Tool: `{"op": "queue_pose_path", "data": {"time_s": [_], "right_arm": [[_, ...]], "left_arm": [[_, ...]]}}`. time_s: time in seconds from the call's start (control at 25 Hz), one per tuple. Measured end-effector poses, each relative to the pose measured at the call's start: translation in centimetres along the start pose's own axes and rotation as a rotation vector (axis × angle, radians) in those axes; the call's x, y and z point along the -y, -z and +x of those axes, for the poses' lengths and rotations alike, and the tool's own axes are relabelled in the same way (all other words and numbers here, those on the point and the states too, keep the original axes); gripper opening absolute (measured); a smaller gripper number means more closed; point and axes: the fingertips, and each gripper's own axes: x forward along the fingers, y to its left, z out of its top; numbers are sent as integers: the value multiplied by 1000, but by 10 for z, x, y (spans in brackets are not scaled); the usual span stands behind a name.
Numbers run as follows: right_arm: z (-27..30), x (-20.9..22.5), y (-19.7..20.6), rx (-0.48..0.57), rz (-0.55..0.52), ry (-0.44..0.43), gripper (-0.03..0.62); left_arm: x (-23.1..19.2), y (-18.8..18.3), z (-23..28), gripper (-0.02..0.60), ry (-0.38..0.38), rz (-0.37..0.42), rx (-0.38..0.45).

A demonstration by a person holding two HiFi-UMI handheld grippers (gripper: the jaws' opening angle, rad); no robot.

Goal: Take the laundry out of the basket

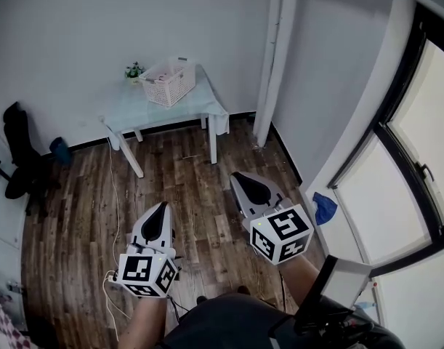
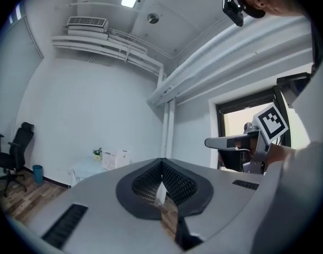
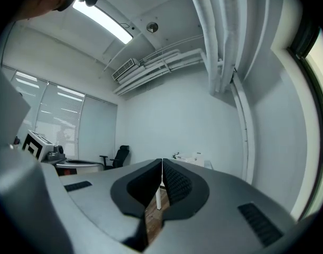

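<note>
Against the far wall, the small pale bench (image 1: 134,109) carried the white latticed basket (image 1: 168,83) near its right end, with a little potted plant (image 1: 134,70) just beside it on the left. Whatever laundry lay inside was too small to make out; a pale piece (image 1: 182,62) seemed to rise above the basket's rim. Both tools were well apart from the bench, held level over the wooden floor (image 1: 185,187) and pointed toward it. The left tool (image 1: 161,208) had its jaws pressed together at the tips with nothing between them. The right tool (image 1: 240,179) was likewise closed and empty. Each carried 1 marker cube at its rear. A black office chair (image 1: 22,158) and a blue bin (image 1: 60,151) stood by the left wall, clear of the bench.
</note>
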Motion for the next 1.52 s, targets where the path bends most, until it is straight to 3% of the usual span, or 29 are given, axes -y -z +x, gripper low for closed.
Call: {"op": "queue_pose_path", "data": {"time_s": [0.2,0.36,0.56,0.84,1.12,1.24,1.4,1.52], "right_arm": [[7,-2,4,-15,-9,-13,15],[18,-16,10,-32,9,-21,15],[30,-29,19,-63,24,-3,15],[58,-47,30,-85,9,25,15],[105,-39,28,-69,-8,-14,16],[136,-22,26,-52,11,-32,15],[180,5,23,-41,41,-68,15],[212,32,18,-27,49,-91,15]], "left_arm": [[-13,-5,-8,9,-46,62,14],[-34,-5,-13,9,-41,16,19],[-46,2,-14,9,26,-69,21],[-78,11,-5,9,77,-82,12],[-97,11,33,9,51,20,6],[-106,10,60,9,46,42,-7],[-106,-3,97,9,98,90,-14],[-118,-9,134,9,75,97,-20]]}}
